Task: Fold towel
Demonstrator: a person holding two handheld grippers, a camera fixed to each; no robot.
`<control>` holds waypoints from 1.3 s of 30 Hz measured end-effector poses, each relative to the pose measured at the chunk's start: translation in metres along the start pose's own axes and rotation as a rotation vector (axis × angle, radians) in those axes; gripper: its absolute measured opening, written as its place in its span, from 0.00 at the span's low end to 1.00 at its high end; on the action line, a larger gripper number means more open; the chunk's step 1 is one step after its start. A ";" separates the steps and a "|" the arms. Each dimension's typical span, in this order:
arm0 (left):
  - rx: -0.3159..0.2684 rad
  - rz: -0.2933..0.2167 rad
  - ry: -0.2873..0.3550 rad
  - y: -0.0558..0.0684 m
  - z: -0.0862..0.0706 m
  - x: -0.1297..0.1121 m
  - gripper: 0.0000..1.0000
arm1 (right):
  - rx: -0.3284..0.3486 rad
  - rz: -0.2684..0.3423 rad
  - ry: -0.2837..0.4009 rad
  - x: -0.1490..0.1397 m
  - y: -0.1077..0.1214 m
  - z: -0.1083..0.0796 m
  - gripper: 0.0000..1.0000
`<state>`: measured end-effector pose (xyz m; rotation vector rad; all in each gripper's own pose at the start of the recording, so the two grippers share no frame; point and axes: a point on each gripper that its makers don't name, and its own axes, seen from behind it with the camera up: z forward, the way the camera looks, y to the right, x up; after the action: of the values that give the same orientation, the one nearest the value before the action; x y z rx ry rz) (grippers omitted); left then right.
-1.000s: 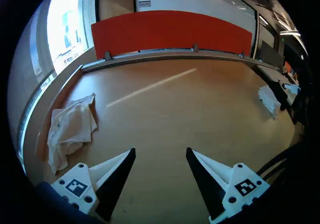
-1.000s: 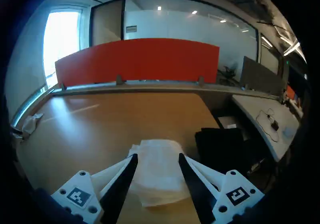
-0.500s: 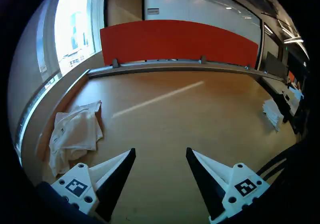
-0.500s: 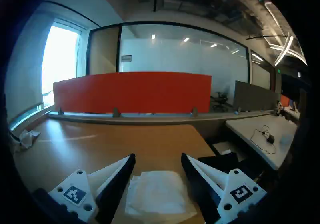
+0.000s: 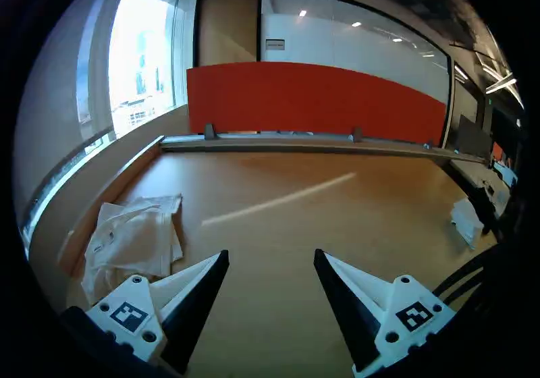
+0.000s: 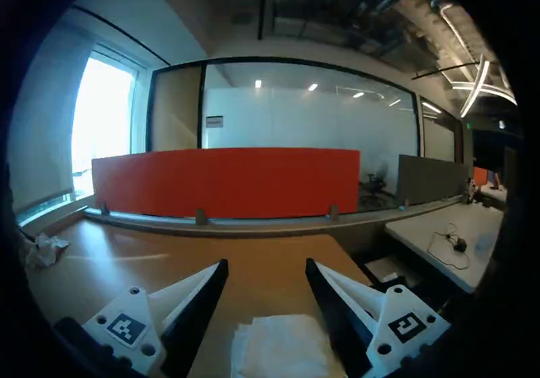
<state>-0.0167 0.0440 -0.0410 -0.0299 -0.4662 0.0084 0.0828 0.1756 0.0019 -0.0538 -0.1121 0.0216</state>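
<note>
In the left gripper view, a crumpled white cloth towel (image 5: 135, 239) lies on the light wooden bench (image 5: 304, 202) near its left edge. It is to the left of the left hand-held gripper (image 5: 270, 270), whose fingers are spread with nothing between them. In the right gripper view, a folded white towel (image 6: 287, 344) lies low between the spread, empty fingers of the right hand-held gripper (image 6: 265, 273).

Table (image 5: 290, 216): I see bare wood across the middle, free passage.
Left edge: crumpled towels (image 5: 135, 239) block.
Far edge: red divider (image 5: 317, 101) walls it.
</note>
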 end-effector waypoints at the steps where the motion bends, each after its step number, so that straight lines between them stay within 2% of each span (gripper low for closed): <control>1: 0.003 -0.002 0.014 -0.001 0.001 0.004 0.94 | 0.003 0.001 0.005 0.002 -0.004 0.001 0.89; 9: 0.024 -0.017 0.093 -0.012 0.009 0.029 0.94 | 0.023 0.006 0.036 0.015 -0.043 0.007 0.89; 19: 0.027 -0.028 0.144 -0.019 0.016 0.046 0.94 | 0.078 0.000 0.060 0.027 -0.110 0.015 0.89; 25: 0.024 -0.028 0.168 -0.021 0.018 0.055 0.94 | 0.095 0.011 0.068 0.033 -0.141 0.018 0.89; 33: 0.025 -0.033 0.198 -0.025 0.018 0.067 0.93 | 0.099 0.013 0.071 0.032 -0.166 0.020 0.89; 39: 0.023 -0.028 0.207 -0.027 0.017 0.068 0.94 | 0.087 0.029 0.065 0.028 -0.166 0.018 0.89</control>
<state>0.0361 0.0181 0.0057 -0.0017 -0.2593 -0.0172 0.1112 0.0112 0.0320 0.0312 -0.0454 0.0533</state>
